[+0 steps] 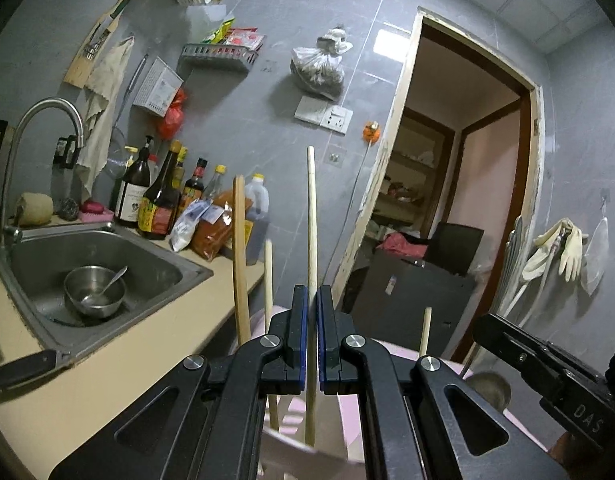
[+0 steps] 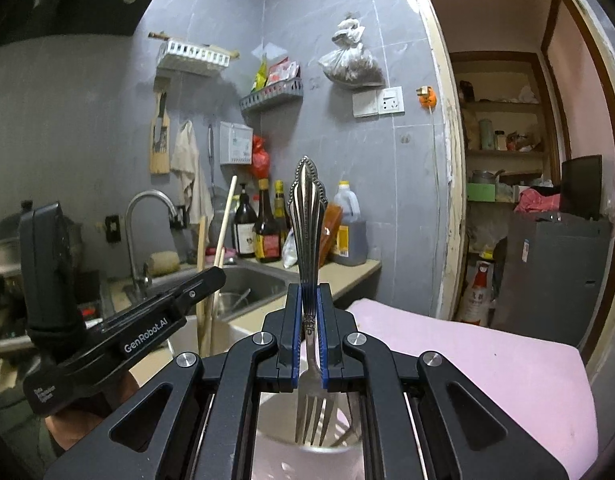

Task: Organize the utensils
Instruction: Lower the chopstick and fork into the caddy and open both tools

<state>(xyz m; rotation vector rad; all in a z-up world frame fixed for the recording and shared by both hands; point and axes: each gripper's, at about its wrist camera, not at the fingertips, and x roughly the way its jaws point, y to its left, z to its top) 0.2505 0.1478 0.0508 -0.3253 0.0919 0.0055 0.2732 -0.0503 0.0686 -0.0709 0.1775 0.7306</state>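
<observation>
Keep your left hand-held gripper [image 1: 312, 336] clenched on the chopstick [image 1: 312, 240] and your right hand-held gripper [image 2: 309, 336] on the fork [image 2: 307, 248], lowering each upright, tines first, into the holder [image 2: 283, 440] below.

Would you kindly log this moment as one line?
left gripper: shut on pale wooden chopstick | right gripper: shut on ornate silver fork, tines down over white cup

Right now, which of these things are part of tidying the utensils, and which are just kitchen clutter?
Part of the job:
chopstick in the left fingers
fork in the right fingers
white cup under the fork

Just lying about:
sauce bottles
steel bowl in the sink
rubber gloves
</observation>
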